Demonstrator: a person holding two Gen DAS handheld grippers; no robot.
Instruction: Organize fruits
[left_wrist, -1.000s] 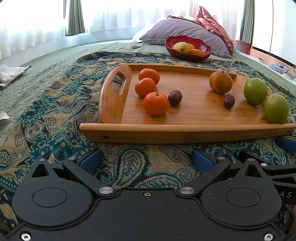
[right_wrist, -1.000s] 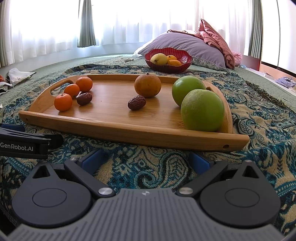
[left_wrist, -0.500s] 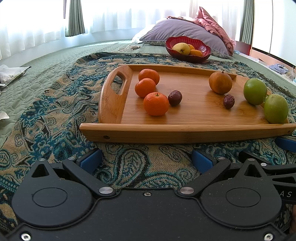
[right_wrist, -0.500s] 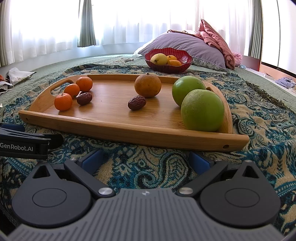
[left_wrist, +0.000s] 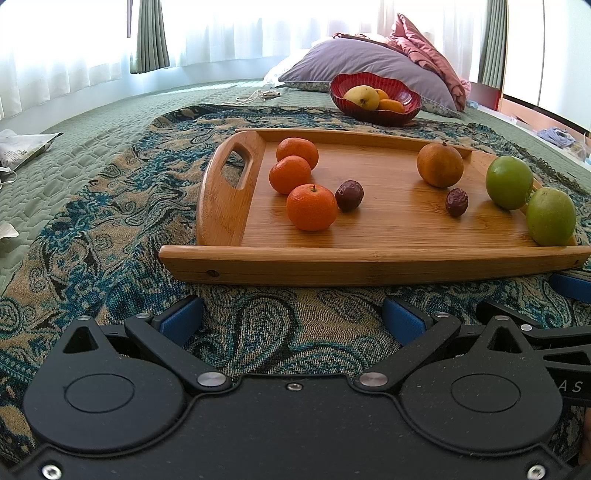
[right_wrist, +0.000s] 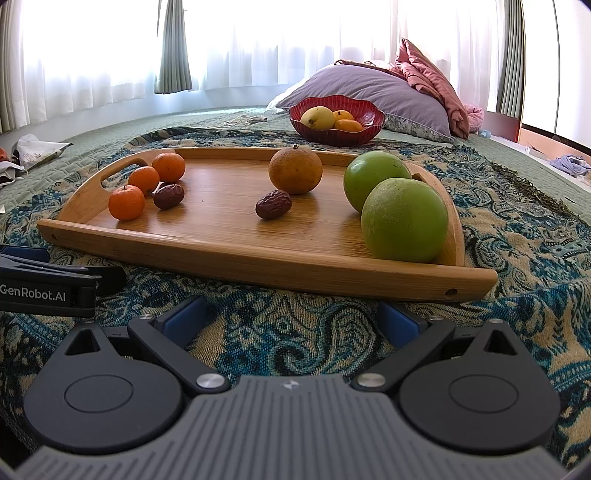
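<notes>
The left tool (left_wrist: 291, 317) and the right tool (right_wrist: 291, 315) both rest low over the patterned blanket (left_wrist: 110, 229) on the bed, each with its blue-padded fingers (left_wrist: 181, 321) spread wide apart and gripping nothing. Just ahead of them lies the wooden tray (left_wrist: 369, 258). At its left end, near the handle, three small oranges (left_wrist: 311, 206) sit close together, with a dark date (left_wrist: 349, 195) touching or nearly touching the nearest one. Toward the middle stands a larger brownish-orange fruit (right_wrist: 294, 170), and a second date (right_wrist: 273, 204) lies just in front of it. At the right end two green apples (right_wrist: 404, 219) sit side by side against the tray's raised end. Beyond the tray, well apart, a red bowl (right_wrist: 364, 127) holds yellow and orange fruit (right_wrist: 317, 117), in front of a grey pillow (right_wrist: 369, 86).
</notes>
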